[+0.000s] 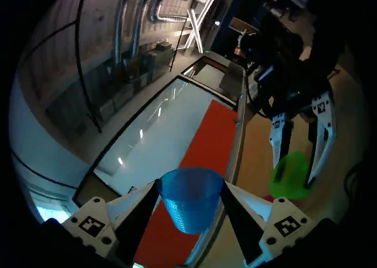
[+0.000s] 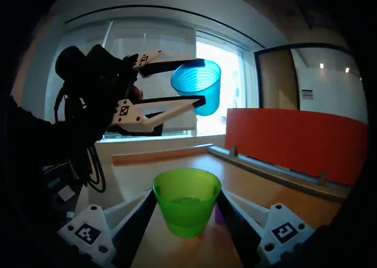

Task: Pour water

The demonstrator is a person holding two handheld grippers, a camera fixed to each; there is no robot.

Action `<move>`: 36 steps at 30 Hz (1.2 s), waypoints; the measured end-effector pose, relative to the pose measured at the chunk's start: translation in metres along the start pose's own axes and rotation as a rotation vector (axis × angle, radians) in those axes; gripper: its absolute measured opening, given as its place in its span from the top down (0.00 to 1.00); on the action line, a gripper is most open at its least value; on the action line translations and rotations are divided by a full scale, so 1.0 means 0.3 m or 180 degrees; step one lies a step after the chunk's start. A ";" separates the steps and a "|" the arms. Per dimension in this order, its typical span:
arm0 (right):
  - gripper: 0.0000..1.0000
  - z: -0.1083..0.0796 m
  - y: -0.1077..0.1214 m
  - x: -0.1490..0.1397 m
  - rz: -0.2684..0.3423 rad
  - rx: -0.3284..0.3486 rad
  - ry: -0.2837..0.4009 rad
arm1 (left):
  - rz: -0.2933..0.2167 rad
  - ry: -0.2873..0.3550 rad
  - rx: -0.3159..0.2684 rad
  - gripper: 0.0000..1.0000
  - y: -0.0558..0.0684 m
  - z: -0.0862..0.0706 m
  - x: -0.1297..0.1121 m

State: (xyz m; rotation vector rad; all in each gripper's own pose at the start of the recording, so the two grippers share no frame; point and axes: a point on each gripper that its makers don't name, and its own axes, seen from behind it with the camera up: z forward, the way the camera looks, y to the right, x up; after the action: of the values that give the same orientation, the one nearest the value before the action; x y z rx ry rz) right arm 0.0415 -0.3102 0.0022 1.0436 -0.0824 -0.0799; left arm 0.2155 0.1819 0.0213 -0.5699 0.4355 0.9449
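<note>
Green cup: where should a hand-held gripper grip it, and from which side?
Grip the side wall of the green cup just below the rim, coming in level from the side, as the right hand-held gripper does. It is upright, seems to hold liquid, and widens upward, so it should not slip down through the grip.

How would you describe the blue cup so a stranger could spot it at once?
Start at the bright window behind the wooden table. In front of it, the left claw holds up a see-through blue cup, tipped sideways. It is the raised one: the green cup sits lower, upright in the right claw.
</note>
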 end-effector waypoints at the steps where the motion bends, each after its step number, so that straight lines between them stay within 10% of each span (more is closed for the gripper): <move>1: 0.10 0.000 0.000 0.000 -0.0001 -0.0001 0.0001 | -0.0100 0.0002 -0.0010 0.11 -0.002 -0.002 -0.001; 23: 0.10 -0.014 0.009 0.009 -0.0012 -0.0030 0.0055 | -0.2524 -0.0024 -0.0239 0.11 -0.013 0.018 -0.057; 30: 0.10 -0.010 0.004 0.017 -0.0016 -0.0024 0.0068 | -0.2986 -0.0045 -0.0319 0.11 -0.002 0.038 -0.057; 36: 0.10 -0.011 0.005 0.025 -0.0025 -0.0037 0.0068 | -0.2980 -0.0070 -0.0329 0.11 0.004 0.036 -0.063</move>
State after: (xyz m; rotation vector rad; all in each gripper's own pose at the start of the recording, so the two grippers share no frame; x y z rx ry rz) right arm 0.0492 -0.3072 0.0021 1.0330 -0.0584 -0.0763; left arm 0.2058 0.1775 0.0401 -0.7548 0.0633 0.0735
